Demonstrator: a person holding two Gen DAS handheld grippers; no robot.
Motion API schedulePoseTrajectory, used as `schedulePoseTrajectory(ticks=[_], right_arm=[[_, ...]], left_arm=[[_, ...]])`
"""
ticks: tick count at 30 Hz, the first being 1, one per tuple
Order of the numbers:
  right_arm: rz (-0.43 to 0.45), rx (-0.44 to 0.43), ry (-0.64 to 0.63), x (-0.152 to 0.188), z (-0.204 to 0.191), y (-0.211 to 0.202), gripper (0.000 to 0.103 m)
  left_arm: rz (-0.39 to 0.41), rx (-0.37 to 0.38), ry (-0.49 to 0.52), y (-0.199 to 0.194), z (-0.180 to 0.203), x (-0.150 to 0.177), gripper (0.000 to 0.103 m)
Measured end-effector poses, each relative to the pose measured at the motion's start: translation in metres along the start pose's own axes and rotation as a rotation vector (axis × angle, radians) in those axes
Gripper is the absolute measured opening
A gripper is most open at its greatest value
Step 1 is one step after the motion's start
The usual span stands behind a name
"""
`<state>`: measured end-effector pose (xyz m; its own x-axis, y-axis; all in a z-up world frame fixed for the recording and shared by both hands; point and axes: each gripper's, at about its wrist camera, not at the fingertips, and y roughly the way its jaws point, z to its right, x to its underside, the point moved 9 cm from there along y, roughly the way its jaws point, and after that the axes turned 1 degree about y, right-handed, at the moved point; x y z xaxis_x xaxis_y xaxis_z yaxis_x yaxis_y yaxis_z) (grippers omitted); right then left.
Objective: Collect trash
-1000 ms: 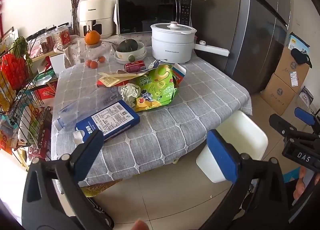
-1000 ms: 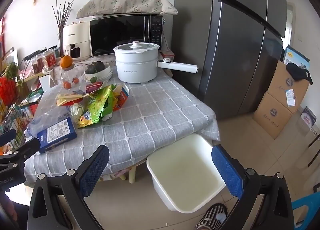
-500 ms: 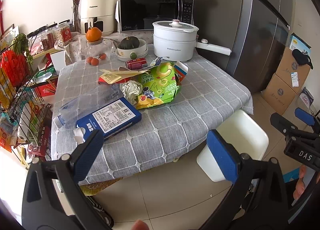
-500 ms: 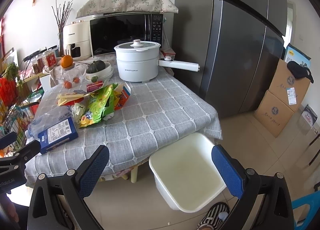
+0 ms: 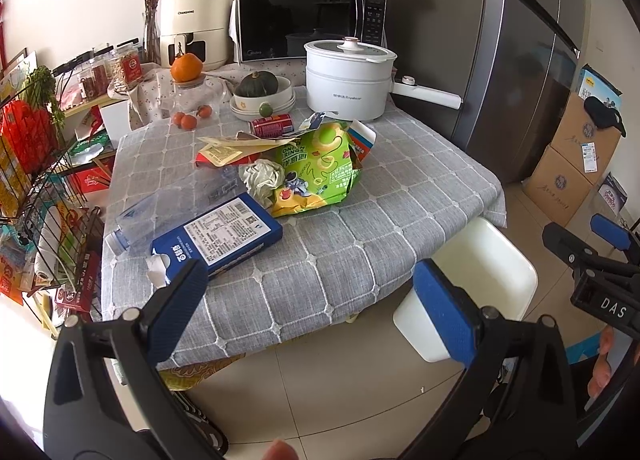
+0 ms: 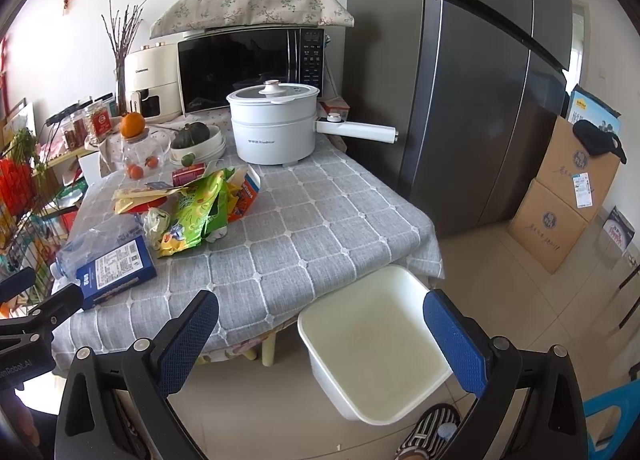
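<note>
Grey checked cloth covers the tabletop (image 5: pixel 400 196), where the trash lies in a heap: a blue carton (image 5: pixel 218 238), a green bag (image 5: pixel 316 172), crumpled paper (image 5: pixel 260 176) and, it seems, a clear bottle (image 5: pixel 160 216). On the floor beside stands a white bin (image 6: pixel 372 344). Left tool (image 5: pixel 310 310) and right tool (image 6: pixel 320 340) both hang before the edge, fingers wide apart, holding nothing.

Right tongs (image 6: pixel 320 340) gape above the white bin (image 6: pixel 374 344) beside the littered table (image 6: pixel 304 228).
</note>
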<state>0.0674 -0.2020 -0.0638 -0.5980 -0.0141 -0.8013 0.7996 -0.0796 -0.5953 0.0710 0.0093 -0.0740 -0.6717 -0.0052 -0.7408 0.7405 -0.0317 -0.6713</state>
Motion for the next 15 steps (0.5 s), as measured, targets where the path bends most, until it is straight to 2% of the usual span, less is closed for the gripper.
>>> schedulePoseTrajectory(ticks=[15], right_arm=[[-0.001, 0.003, 0.008, 0.0009, 0.0030, 0.0000, 0.103]], left_arm=[[0.001, -0.006, 0.003, -0.0005, -0.0024, 0.0019, 0.102]])
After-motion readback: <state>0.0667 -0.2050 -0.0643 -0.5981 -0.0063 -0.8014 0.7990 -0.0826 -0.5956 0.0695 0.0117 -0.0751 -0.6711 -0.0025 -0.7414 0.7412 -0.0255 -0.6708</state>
